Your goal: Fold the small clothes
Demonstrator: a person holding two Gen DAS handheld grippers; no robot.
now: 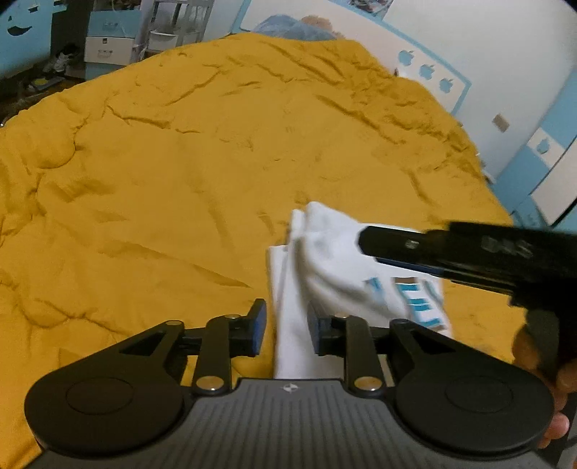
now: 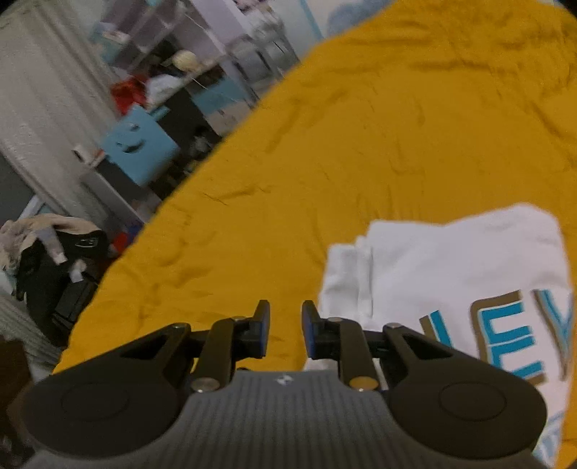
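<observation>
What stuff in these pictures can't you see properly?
- Shirt lettering: cut off by the right wrist view's edge; blurred in the left wrist view.
- Shirt's near end: hidden under the left gripper body.
- Right gripper tips: motion-blurred in the left wrist view.
- Blue heap at the bedspread's far end: too blurred to identify.

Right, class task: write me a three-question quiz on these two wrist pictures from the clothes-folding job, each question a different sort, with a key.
1. True or false: the white T-shirt lies on a mustard-yellow bedcover.
2. Multiple choice: what lies between the fingers of the left gripper? A) a strip of the white shirt B) a sock C) nothing
3. Fill in: the lettering printed on the shirt is mostly ____ in colour.

Key
1. True.
2. A; the pads stand apart on either side of the cloth and do not press it.
3. Blue, with a brownish outline. The right gripper, jaws parted, has only bedcover in its gap.
</observation>
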